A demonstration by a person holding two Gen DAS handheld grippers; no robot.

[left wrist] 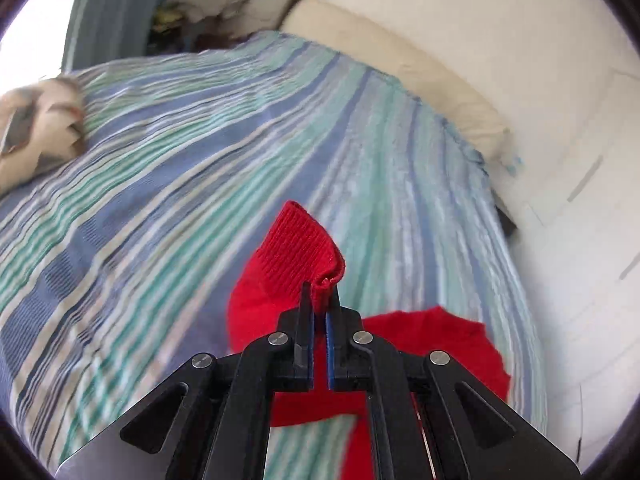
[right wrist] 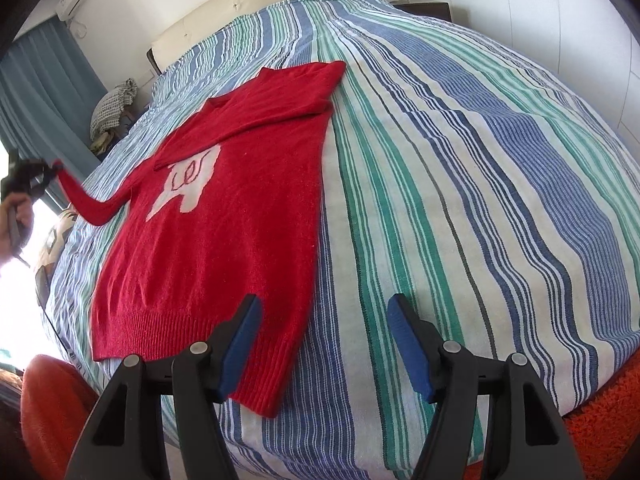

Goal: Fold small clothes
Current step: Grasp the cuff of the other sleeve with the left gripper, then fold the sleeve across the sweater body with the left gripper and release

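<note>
A small red sweater point(right wrist: 224, 232) with a white motif lies flat on the striped bed. Its far sleeve point(right wrist: 296, 88) is folded across the chest. My left gripper point(left wrist: 320, 286) is shut on the ribbed cuff point(left wrist: 304, 244) of the other sleeve and holds it lifted off the bed. It also shows in the right wrist view point(right wrist: 48, 170) at the far left, pulling that sleeve point(right wrist: 92, 204) out sideways. My right gripper point(right wrist: 324, 308) is open and empty above the bed, just right of the sweater's hem point(right wrist: 192, 332).
The blue, green and white striped bedspread point(right wrist: 460, 200) covers the bed. A cream headboard point(right wrist: 256, 4) stands at the far end. A patterned pillow point(left wrist: 36, 132) lies at the left. Blue curtains point(right wrist: 44, 92) hang by the window. An orange rug point(right wrist: 608, 420) lies beside the bed.
</note>
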